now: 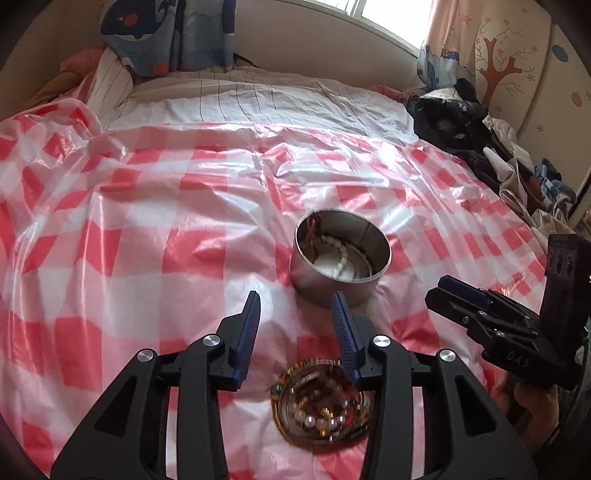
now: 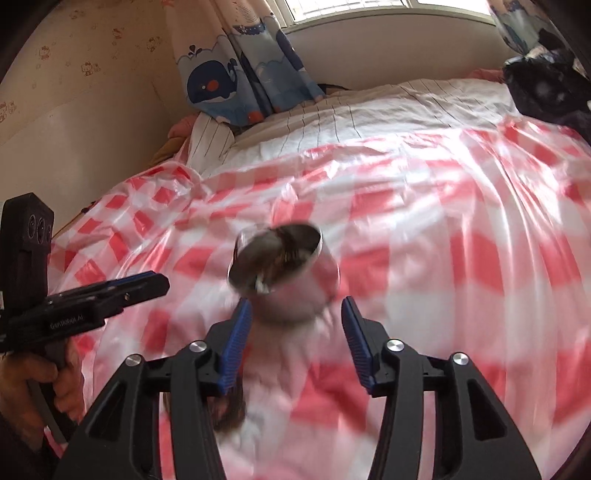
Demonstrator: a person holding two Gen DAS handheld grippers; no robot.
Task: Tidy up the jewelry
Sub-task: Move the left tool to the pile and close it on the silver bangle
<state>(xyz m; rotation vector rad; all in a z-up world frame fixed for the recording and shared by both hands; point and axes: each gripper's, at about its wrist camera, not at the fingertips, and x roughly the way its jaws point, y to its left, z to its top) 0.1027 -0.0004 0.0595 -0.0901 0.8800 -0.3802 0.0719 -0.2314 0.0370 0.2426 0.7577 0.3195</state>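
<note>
My left fingers (image 1: 295, 306) stand wide apart and empty above the bed, and my right fingers (image 2: 295, 314) gape just as wide, empty too. I judge the job partly done: a white bead strand (image 1: 338, 260) already lies in the steel tin (image 1: 341, 254), while pearls and beads still fill the small dish (image 1: 321, 410) below. One tool reads "DAS", the other "GenRobot.AI", faintly.

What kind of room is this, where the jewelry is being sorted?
Most likely a child's bedroom. The work surface is a bed with striped sheets, covered by a red checked plastic sheet. Whale-print curtains hang below a window, and clothes are piled along one side.
</note>
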